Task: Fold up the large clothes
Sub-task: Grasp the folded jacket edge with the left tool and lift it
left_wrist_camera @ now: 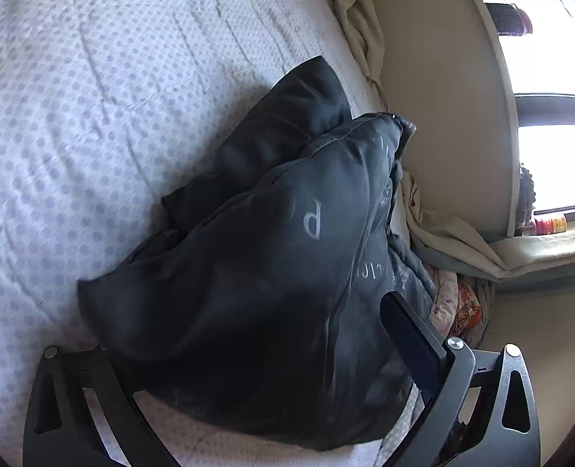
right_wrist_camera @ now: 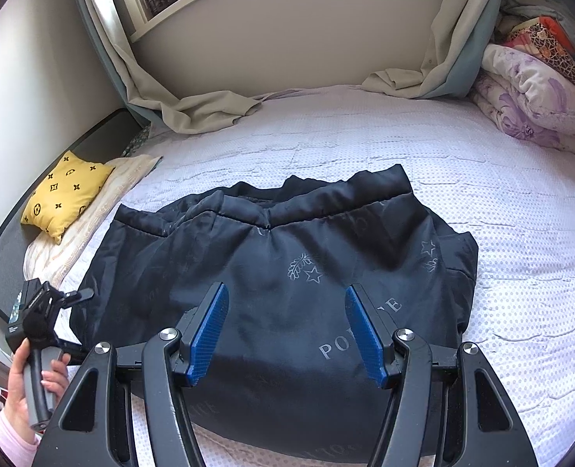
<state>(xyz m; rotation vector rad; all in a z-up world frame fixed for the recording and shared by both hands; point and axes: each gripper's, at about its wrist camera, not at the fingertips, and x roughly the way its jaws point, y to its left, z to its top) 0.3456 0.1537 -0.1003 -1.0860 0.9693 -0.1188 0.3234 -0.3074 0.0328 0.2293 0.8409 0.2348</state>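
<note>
A black padded jacket (right_wrist_camera: 287, 272) with pale printed letters and stars lies folded in a thick bundle on the dotted white bed cover (right_wrist_camera: 482, 210). My right gripper (right_wrist_camera: 286, 329) is open, its blue pads just above the jacket's near part, holding nothing. In the left wrist view the jacket (left_wrist_camera: 268, 272) fills the space between the jaws of my left gripper (left_wrist_camera: 248, 350). The jaws stand wide apart; one finger (left_wrist_camera: 412, 334) shows, and the other is under the cloth. The left gripper also shows in the right wrist view (right_wrist_camera: 50, 303), at the jacket's left edge.
A yellow patterned pillow (right_wrist_camera: 65, 194) lies at the bed's left side. Folded purple floral bedding (right_wrist_camera: 532, 101) is stacked at the far right. Beige curtains (right_wrist_camera: 194, 113) drape onto the bed along the wall under a window shelf.
</note>
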